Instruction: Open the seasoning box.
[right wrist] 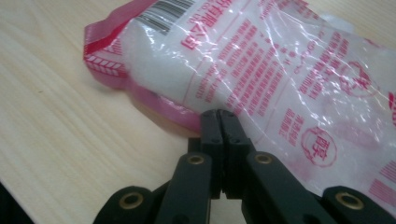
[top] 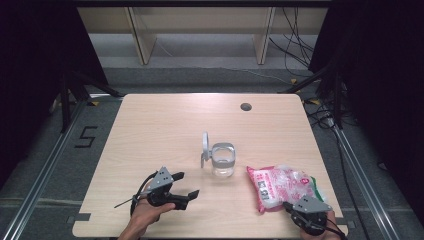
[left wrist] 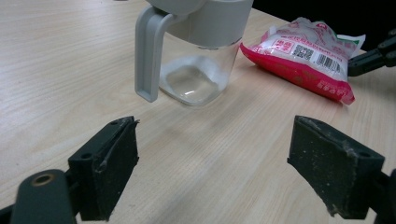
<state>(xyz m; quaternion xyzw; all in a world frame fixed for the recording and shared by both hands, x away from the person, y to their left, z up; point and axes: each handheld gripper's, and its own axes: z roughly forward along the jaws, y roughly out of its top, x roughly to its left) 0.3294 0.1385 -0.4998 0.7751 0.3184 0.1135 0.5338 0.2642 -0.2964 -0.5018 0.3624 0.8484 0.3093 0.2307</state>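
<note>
Two grippers, one bag, one jar: person at a table (top: 150, 125), work appears to be getting bag contents into the jar.
table: light wood, small round hole (top: 245, 106) near far edge.
bag: pink-and-clear plastic bag (top: 282, 186) of white grains, lying flat at the near right of the table, just right of the jar, apart from it; barcode end faces the left gripper view (left wrist: 308, 51).
jar: clear glass jar (top: 222, 161) with grey collar, mid-table, upright, hinged lid (top: 205, 144) flipped open and standing at its left; looks empty, bottom clear (left wrist: 189, 86).
left gripper: left gripper (top: 187, 187) near left, jaws spread wide, nothing between them, aimed at jar, well short of it.
right gripper: right gripper (right wrist: 219, 122) jaws clenched tight on the near pink seam edge of the bag (right wrist: 261, 60); whether film is actually pinched, hard to tell, looks like yes.
step in hand (judgement): securing the bag edge for lifting.
how to do well: keep pinch on seam, not loose film; lift slowly so grains settle away from gripped end; steady jar with the free gripper before bringing bag over.
risk: thin film slipping out, bag sagging and knocking jar.
</note>
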